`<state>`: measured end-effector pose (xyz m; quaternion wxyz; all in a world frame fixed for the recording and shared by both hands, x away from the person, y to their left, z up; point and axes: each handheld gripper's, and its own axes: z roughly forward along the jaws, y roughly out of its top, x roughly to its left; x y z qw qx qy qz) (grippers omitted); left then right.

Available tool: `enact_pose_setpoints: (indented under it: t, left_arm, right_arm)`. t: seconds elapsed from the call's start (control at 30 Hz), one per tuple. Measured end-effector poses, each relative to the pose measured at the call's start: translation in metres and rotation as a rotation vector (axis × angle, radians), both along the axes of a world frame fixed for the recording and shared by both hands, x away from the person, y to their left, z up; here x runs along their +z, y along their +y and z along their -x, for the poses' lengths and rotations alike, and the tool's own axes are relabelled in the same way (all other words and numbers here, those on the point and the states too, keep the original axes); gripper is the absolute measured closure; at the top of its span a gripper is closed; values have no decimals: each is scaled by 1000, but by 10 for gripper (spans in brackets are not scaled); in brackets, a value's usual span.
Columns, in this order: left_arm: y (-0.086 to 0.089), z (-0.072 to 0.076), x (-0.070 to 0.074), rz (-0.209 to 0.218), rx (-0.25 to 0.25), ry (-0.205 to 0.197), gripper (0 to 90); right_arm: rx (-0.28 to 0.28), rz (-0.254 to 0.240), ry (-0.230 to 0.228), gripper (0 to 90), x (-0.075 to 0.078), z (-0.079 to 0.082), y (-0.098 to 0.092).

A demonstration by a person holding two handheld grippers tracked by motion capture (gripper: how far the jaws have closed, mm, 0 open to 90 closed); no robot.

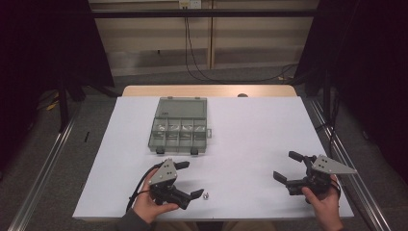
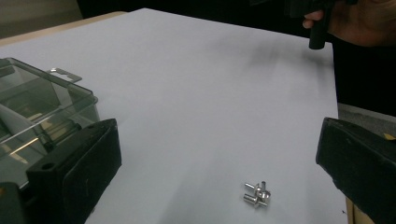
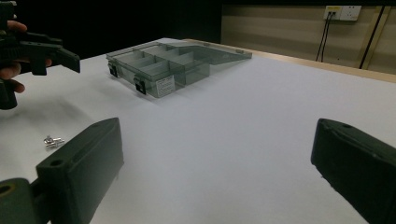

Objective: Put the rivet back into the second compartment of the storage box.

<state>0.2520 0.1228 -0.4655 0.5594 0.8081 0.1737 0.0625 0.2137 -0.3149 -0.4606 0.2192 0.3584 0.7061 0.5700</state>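
Both tongs spread wide over the tabletop, small screws waiting between them.

High view: the left tongs (image 1: 186, 179) stood apart, the cluster of small metal screws (image 1: 205, 196) just beside their lower tip, likely set for pickup; the open compartment box (image 1: 179, 126) lay beyond them, lid back to receive parts. The right tongs (image 1: 289, 167) were apart too, well off from the screws on the white tabletop (image 1: 260, 130).
Left gripper view: the screws (image 2: 256, 194) sat ahead between the spread jaws, the box (image 2: 42, 112) near the left jaw.
Right gripper view: the screws (image 3: 53, 141) lay beside the left jaw, the box (image 3: 163, 65) farther ahead.
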Motion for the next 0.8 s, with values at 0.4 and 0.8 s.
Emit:
enact_pose_setpoints:
  t: [0.4, 0.8]
  left_arm:
    - [-11, 4, -4, -55, -26, 32, 76]
    - [-16, 7, -5, -137, -83, 118, 369]
  right_arm:
    - [-2, 1, -2, 21, 0, 0, 0]
    - [-4, 1, -1, 21, 0, 0, 0]
